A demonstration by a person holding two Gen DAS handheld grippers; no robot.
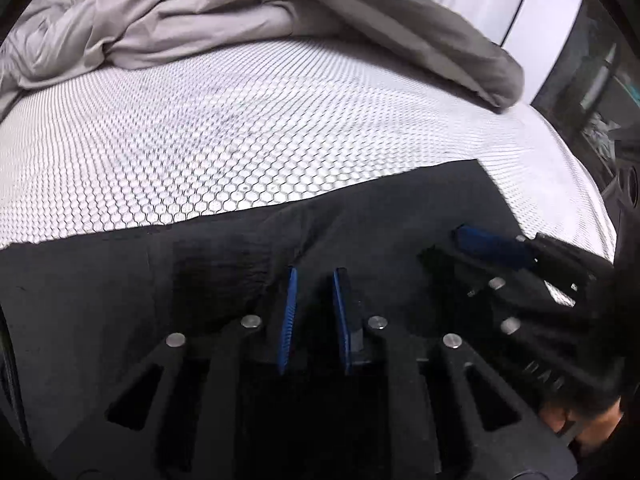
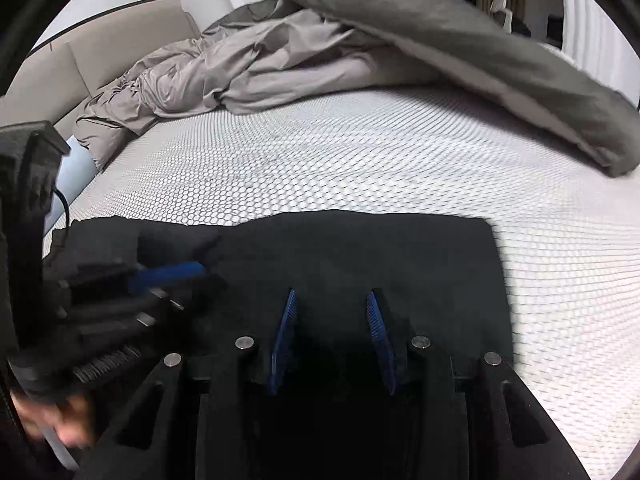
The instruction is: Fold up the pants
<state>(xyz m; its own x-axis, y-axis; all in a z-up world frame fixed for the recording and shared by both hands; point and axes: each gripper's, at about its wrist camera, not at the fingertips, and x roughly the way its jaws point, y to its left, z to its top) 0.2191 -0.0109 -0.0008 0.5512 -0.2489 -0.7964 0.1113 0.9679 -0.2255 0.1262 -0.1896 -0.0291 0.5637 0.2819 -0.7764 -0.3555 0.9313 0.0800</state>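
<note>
Black pants (image 1: 360, 216) lie flat on the near part of a bed, on a white mattress (image 1: 240, 140) with a honeycomb mesh cover. Far edge of the pants runs roughly straight across both views, with 1 square corner at right (image 2: 480, 232). Fabric near left tongs is wrinkled and slightly bunched.

Left tongs (image 1: 314, 280) point down at the pants, blue pads (image 1: 289, 312) narrow with a small gap between them. From the wrist view cloth sits below the tips; cannot tell if a fold is pinched. Right-wrist view shows the same tongs (image 2: 200, 270) low over the left part of the pants, tips lost in dark fabric.

Right tongs (image 2: 332, 300) partly open, moderate gap, pads above the pants, nothing visibly between them. Left-wrist view shows them (image 1: 460, 236) at right, near the pants' right edge, just beside the left tongs.

Person's hand (image 2: 60, 420) blurred at lower left of the right-wrist view, gripping the left tool's handle.

Grey duvet (image 2: 460, 52), crumpled, heaped at the far side of the mattress, well apart from the pants. Beige headboard (image 2: 80, 60) at far left.
</note>
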